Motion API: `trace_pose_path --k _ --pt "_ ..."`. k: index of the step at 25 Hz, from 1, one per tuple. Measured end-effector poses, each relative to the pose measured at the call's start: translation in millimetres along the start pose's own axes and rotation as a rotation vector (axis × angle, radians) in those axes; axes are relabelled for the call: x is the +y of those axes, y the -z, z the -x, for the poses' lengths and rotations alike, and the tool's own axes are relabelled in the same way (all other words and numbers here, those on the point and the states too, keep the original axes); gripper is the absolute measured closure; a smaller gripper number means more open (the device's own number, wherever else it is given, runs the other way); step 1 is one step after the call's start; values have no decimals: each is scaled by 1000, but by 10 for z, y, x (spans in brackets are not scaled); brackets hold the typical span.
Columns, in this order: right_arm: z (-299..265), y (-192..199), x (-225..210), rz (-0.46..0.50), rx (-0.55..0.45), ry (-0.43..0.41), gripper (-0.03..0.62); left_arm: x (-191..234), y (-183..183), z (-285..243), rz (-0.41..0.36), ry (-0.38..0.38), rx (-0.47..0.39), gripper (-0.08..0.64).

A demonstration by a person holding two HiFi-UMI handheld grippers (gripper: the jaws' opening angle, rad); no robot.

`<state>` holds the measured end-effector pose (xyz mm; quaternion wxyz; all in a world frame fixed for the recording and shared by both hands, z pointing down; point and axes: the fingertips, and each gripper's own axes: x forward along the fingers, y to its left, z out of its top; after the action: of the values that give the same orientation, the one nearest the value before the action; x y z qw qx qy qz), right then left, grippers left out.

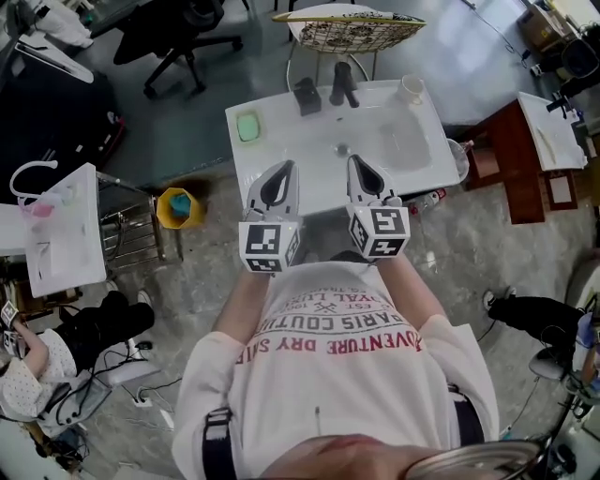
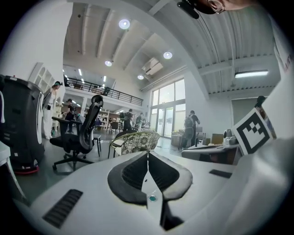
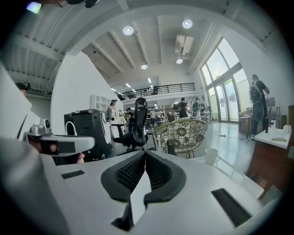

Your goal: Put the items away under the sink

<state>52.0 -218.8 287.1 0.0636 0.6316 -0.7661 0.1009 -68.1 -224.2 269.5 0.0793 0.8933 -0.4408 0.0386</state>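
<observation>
A white sink unit [image 1: 281, 141] stands ahead of me. On its top are a green soap dish [image 1: 247, 126], a dark block [image 1: 307, 97], a dark tap [image 1: 343, 84] and a white mug [image 1: 411, 89]. My left gripper [image 1: 284, 166] hovers over the sink's near edge, jaws pressed together with nothing between them [image 2: 148, 153]. The right gripper [image 1: 357, 159] is beside it, also shut and empty [image 3: 143, 153]. The mug [image 3: 212, 156] and the tap [image 3: 171, 147] show beyond the right gripper's tips.
A patterned round chair [image 1: 347, 28] stands behind the sink. A yellow bin [image 1: 178, 207] sits on the floor to its left, a bottle [image 1: 427, 200] on the floor to its right. A wooden desk [image 1: 511, 155] is at right, a white table [image 1: 61, 230] at left.
</observation>
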Motion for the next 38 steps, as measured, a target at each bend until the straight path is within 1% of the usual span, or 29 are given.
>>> trace_pose_path --k 5,9,14,18,23,24,26,27,29,33,38 --pt "-405 19 3 14 18 -54 568 247 103 -168 17 -52 25 534" --pt "-726 -28 7 32 21 -125 568 431 87 -321 23 -125 28 532" --pt "-1156 -44 -87 51 41 -202 568 641 90 -610 38 -219 31 532" --pt "-1471 26 -196 66 42 -216 568 770 233 -815 50 -267 54 534" --pt "-1899 340 -301 75 74 -224 565 905 556 -1070 93 -305 103 532" --pt "-1990 421 -316 67 84 -225 553 937 621 -1117 100 -310 109 532" --pt "-2169 581 -336 52 96 -228 386 1000 756 -1196 111 -321 123 532" --pt "-2256 650 -341 49 99 -227 371 1031 822 -1227 117 -326 130 534" --pt "-2421 786 -349 54 104 -218 313 1093 938 -1271 129 -337 142 532" --pt "-2719 1083 -362 54 129 -196 244 1224 1130 -1313 154 -364 158 533" --pt "-3061 1353 -325 59 157 -197 229 1414 1310 -1412 179 -391 175 534"
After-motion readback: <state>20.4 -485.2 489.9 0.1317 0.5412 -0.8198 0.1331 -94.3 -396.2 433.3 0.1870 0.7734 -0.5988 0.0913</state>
